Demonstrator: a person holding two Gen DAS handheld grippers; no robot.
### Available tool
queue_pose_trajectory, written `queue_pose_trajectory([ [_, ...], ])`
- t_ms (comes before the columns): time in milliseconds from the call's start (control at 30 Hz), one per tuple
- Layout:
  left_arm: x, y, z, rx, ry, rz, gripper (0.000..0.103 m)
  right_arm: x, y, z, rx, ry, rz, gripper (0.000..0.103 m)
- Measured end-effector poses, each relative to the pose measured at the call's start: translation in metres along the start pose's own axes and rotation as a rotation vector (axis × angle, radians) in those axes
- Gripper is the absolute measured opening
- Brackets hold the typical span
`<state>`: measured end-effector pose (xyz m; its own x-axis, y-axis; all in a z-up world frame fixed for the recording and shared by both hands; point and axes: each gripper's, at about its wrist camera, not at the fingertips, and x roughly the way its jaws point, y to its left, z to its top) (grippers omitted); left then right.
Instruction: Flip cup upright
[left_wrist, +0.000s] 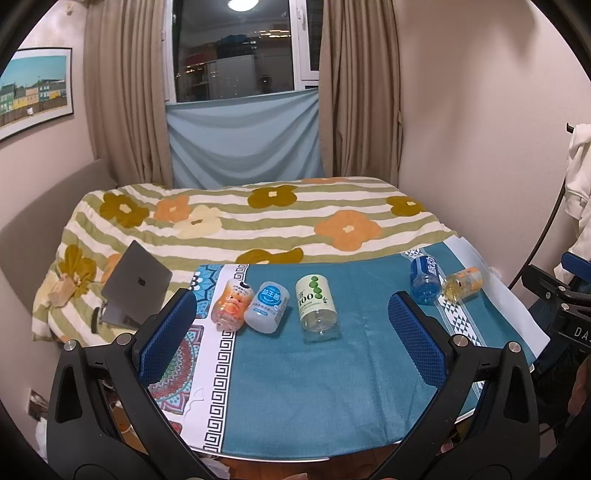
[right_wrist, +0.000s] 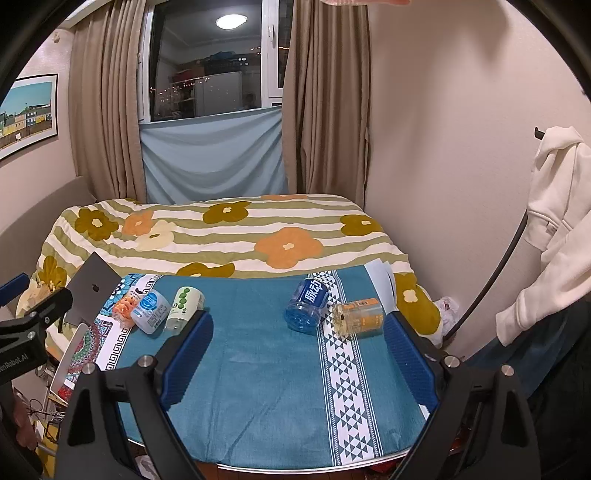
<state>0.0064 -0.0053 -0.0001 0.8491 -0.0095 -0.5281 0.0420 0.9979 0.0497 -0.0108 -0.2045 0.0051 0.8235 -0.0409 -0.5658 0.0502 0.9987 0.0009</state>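
Observation:
Several clear plastic cups lie on their sides on the teal-clothed table (left_wrist: 332, 387). At the left are an orange-labelled cup (left_wrist: 232, 303), a white-and-blue cup (left_wrist: 266, 307) and a green-dotted cup (left_wrist: 317, 307). At the right are a blue cup (left_wrist: 425, 279) and a yellow-orange cup (left_wrist: 462, 283). In the right wrist view the blue cup (right_wrist: 307, 307) and the yellow-orange cup (right_wrist: 357, 318) lie just ahead. My left gripper (left_wrist: 293, 334) is open and empty, near the green-dotted cup. My right gripper (right_wrist: 299, 354) is open and empty, short of the blue cup.
A bed with a flowered quilt (left_wrist: 258, 221) stands behind the table. An open grey laptop (left_wrist: 136, 282) sits at the left. Curtains and a window are behind. A white hoodie (right_wrist: 554, 229) hangs at the right. The left gripper's body (right_wrist: 33, 332) shows at the left edge.

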Motion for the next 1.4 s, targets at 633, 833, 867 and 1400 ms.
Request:
queue_pose_trajectory([
  [633,0.001,-0.003,0.001,0.005,-0.003,-0.002,0.103,0.000,0.001,0.000,0.003,-0.001,-0.001,0.092],
  [833,0.004,-0.003,0.001,0.003,0.002,-0.006,0.103,0.000,0.003,0.002,-0.001,0.004,0.001,0.092],
  [867,0.004,-0.003,0.001,0.003,0.001,-0.007,0.103,0.000,0.003,0.002,-0.001,0.004,0.002,0.092],
  [1400,0.013,-0.001,0.004,0.017,0.036,-0.033,0.103,0.003,0.002,0.002,0.016,0.010,-0.004,0.092],
])
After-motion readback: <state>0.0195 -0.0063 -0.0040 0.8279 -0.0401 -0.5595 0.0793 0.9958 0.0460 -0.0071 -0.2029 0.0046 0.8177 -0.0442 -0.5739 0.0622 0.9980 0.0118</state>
